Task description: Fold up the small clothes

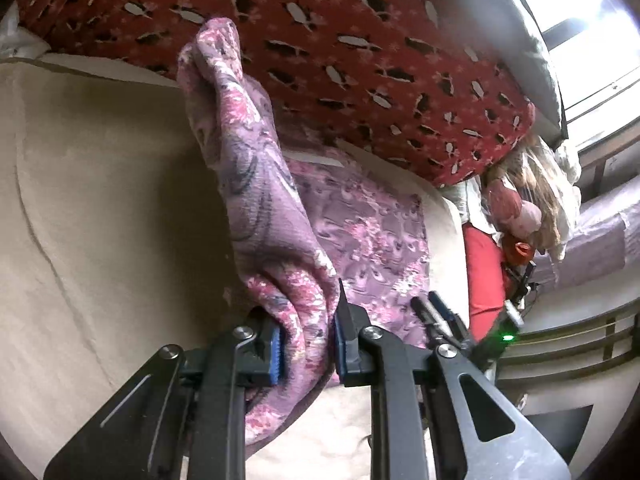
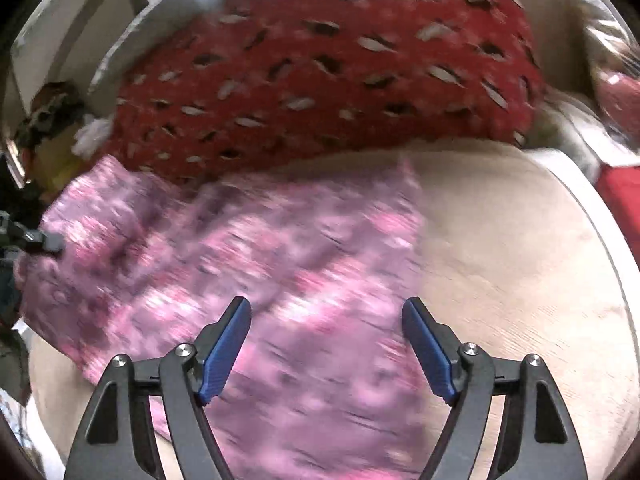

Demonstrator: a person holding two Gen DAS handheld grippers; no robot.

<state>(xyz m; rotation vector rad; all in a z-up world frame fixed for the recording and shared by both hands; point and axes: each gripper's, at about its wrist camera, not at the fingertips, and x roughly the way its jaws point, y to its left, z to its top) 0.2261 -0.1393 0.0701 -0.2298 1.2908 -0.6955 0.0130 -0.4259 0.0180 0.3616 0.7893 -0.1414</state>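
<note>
The left hand-held gripper [image 1: 308, 344] at the bottom of its frame is clamped on a bunched fold of the pink floral cloth [image 1: 260, 200], which rises in a ridge toward upper left while the rest lies flat on the beige bed [image 1: 100, 200]. The right hand-held gripper [image 2: 326, 350] hovers wide open over the cloth, holding nothing. The thick bunch could slip from the pads, or the fold land crooked. The red patterned pillow [image 1: 360, 60] crowds the cloth's far edge; clutter sits at right.
</note>
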